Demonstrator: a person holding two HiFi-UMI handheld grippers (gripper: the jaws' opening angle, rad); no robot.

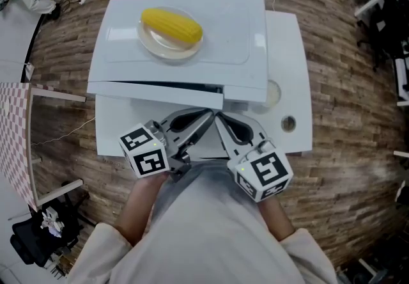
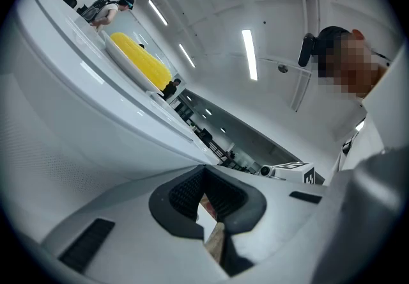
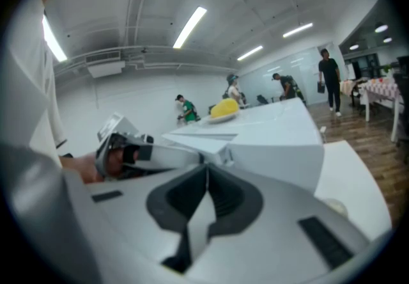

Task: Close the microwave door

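A white microwave [image 1: 223, 27] stands on a white table [image 1: 291, 71], seen from above. On its top rests a clear plate [image 1: 153, 46] with a yellow corn cob [image 1: 171, 25]. The door [image 1: 153, 94] lies along the front, and a thin dark gap shows between its top edge and the body. My left gripper [image 1: 206, 118] and right gripper [image 1: 220, 119] are both shut on nothing, tips side by side just in front of the door's right end. In the left gripper view the shut left gripper [image 2: 203, 173] sits low beside the microwave [image 2: 77, 123]. In the right gripper view the shut right gripper [image 3: 206, 171] points at the microwave [image 3: 268, 142].
A small round object [image 1: 289, 123] lies on the table right of the microwave. A checkered tablecloth [image 1: 16, 135] is at the left, over wooden floor. Chair bases stand at the far right. Several people [image 3: 330, 78] are in the room's background.
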